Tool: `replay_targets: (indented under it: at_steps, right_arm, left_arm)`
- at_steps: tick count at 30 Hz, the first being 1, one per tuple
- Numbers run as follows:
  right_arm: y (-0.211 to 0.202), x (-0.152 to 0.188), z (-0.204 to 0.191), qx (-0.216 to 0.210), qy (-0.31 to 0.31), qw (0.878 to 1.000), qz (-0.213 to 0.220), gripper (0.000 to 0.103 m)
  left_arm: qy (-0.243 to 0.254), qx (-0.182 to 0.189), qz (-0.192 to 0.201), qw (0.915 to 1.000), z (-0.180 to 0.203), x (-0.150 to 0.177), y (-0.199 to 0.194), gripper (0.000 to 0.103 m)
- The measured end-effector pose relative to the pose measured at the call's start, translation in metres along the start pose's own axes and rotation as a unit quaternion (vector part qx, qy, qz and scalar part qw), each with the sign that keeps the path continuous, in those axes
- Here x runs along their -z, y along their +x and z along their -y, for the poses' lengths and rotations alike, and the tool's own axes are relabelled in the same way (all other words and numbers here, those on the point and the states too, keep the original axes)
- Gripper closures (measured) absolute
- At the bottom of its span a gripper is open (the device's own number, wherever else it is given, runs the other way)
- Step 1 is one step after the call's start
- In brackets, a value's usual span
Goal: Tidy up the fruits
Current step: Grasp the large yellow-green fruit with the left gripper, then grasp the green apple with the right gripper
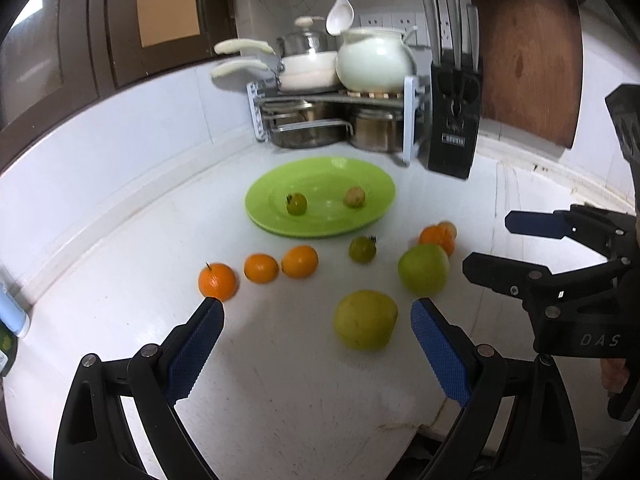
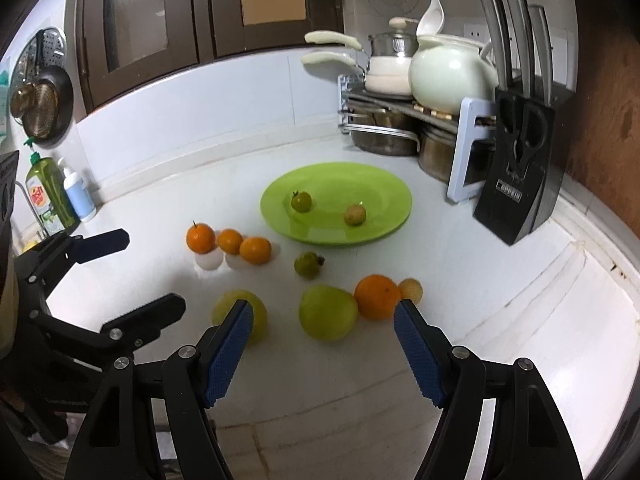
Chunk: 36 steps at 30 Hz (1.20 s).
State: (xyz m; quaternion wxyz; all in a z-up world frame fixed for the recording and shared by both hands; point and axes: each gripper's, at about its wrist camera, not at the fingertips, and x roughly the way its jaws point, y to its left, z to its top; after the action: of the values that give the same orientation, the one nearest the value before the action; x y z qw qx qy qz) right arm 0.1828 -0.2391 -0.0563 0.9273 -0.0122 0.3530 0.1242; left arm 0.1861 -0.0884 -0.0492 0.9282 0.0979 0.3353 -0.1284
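Fruits lie loose on the white desk [image 1: 120,240], none held. Left hand-held gripper [image 1: 317,307], blue pads apart & empty, hangs over a yellow-green round fruit [image 1: 365,319]. Right hand-held gripper [image 2: 323,312], pads also apart & empty, frames a green apple-like fruit [image 2: 328,312] w/ an orange citrus [image 2: 377,296] touching it. Beyond: three small oranges [image 1: 260,268] in a row; two small fruits on the lime-green plastic plate [image 1: 320,172].

Four oranges [image 2: 200,237], two large green fruits [image 2: 328,312], three small dark green fruits [image 2: 301,201], two small pale fruits [image 2: 355,215], one green plate [image 2: 384,184], three knives [image 2: 516,40].
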Motion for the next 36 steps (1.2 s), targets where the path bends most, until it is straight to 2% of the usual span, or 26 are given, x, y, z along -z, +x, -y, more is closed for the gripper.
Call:
replay_targets:
  at_steps: [8,14,16,22,29,36]
  right_arm:
    - [0.022,0.015,0.005,-0.001,0.011,0.999,-0.043,0.03]
    - [0.034,0.024,0.016,0.008,0.024,0.998,-0.058,0.03]
    - [0.036,0.026,0.02,0.011,0.031,0.997,-0.063,0.03]
    - [0.04,0.027,0.024,0.017,0.035,0.997,-0.069,0.03]
    - [0.044,0.023,0.024,0.012,0.038,0.997,-0.068,0.031]
    - [0.05,0.017,0.02,-0.002,0.037,0.997,-0.064,0.034]
  left_arm:
    - [0.013,0.016,-0.035,0.9992,0.007,0.013,0.027,0.008]
    - [0.026,0.033,-0.048,0.998,0.016,0.015,0.044,0.011]
    - [0.028,0.037,-0.052,0.9976,0.018,0.014,0.049,0.018]
    - [0.025,0.059,-0.061,0.9961,0.019,0.008,0.063,0.03]
    - [0.013,0.089,-0.08,0.9927,0.017,0.007,0.072,0.053]
    - [-0.01,0.091,-0.092,0.9916,0.009,0.004,0.071,0.053]
